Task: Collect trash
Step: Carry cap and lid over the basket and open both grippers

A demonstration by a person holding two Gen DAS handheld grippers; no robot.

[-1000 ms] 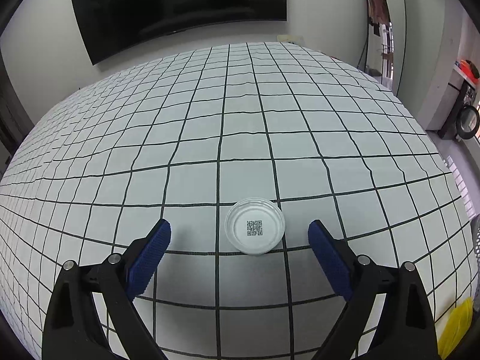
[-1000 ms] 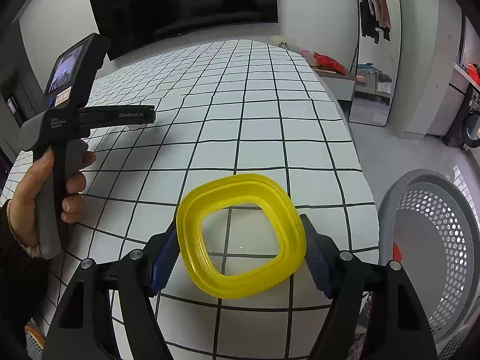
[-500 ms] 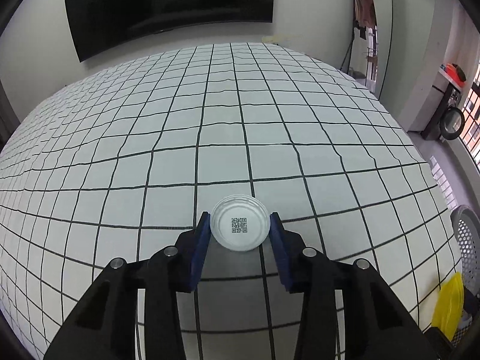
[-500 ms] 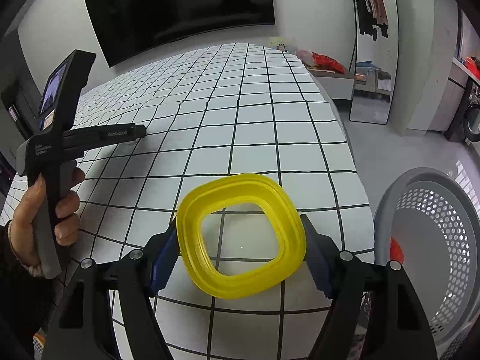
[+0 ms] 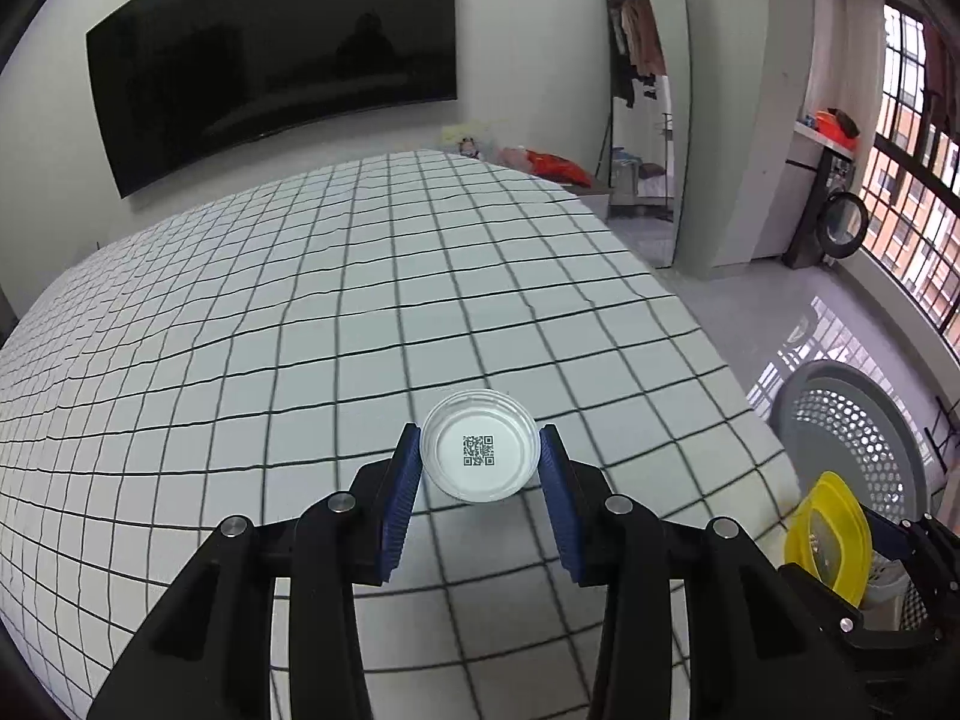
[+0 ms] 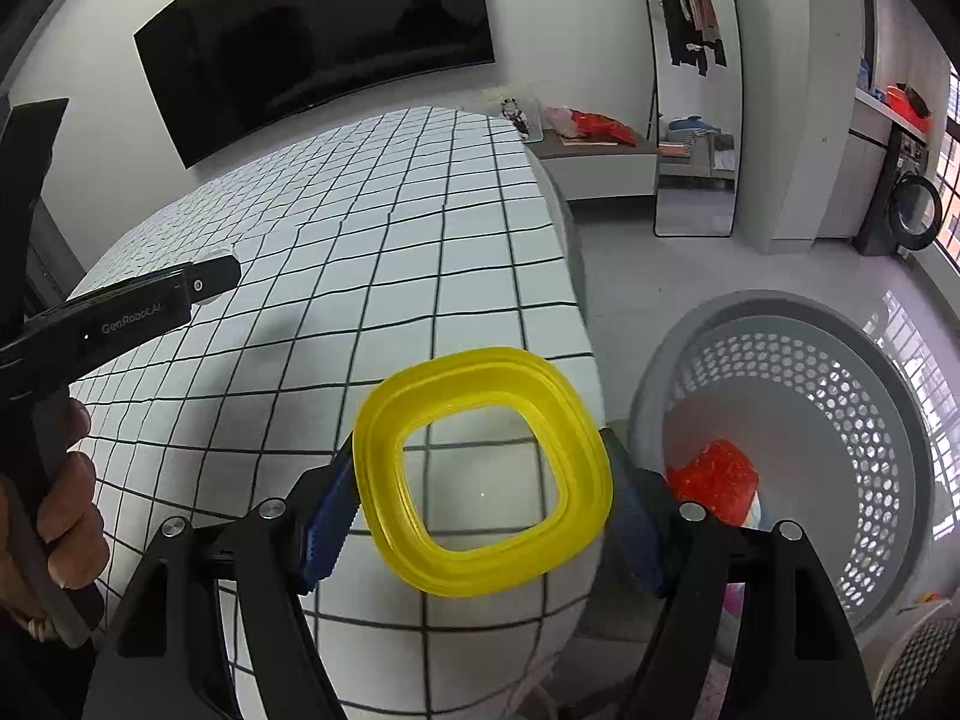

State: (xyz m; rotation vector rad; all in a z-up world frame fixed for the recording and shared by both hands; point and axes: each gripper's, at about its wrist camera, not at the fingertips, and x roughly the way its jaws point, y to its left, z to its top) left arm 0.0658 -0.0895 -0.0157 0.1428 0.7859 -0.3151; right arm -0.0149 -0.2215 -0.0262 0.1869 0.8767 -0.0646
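A small round white lid (image 5: 479,455) with a QR code is pinched between the blue pads of my left gripper (image 5: 480,441), lifted clear of the checked bedspread (image 5: 300,300). My right gripper (image 6: 479,456) is shut on a yellow square ring-shaped lid (image 6: 480,384), held over the bed's right edge. That yellow lid (image 5: 831,546) also shows at the lower right of the left wrist view. A grey perforated basket (image 6: 780,306) stands on the floor to the right, with a red item (image 6: 714,480) inside. The left gripper (image 6: 204,282) reaches in from the left, held by a hand (image 6: 66,516).
The basket (image 5: 852,414) stands just past the bed's right edge on the grey floor. A standing mirror (image 5: 645,120) leans on the far wall beside a black wall screen (image 5: 270,60). A low bench with red cloth (image 6: 594,126) stands beyond the bed.
My left gripper has shut on the white lid, lifted it off the bedspread and carried it right. The right gripper has carried the yellow lid right, nearer the basket.
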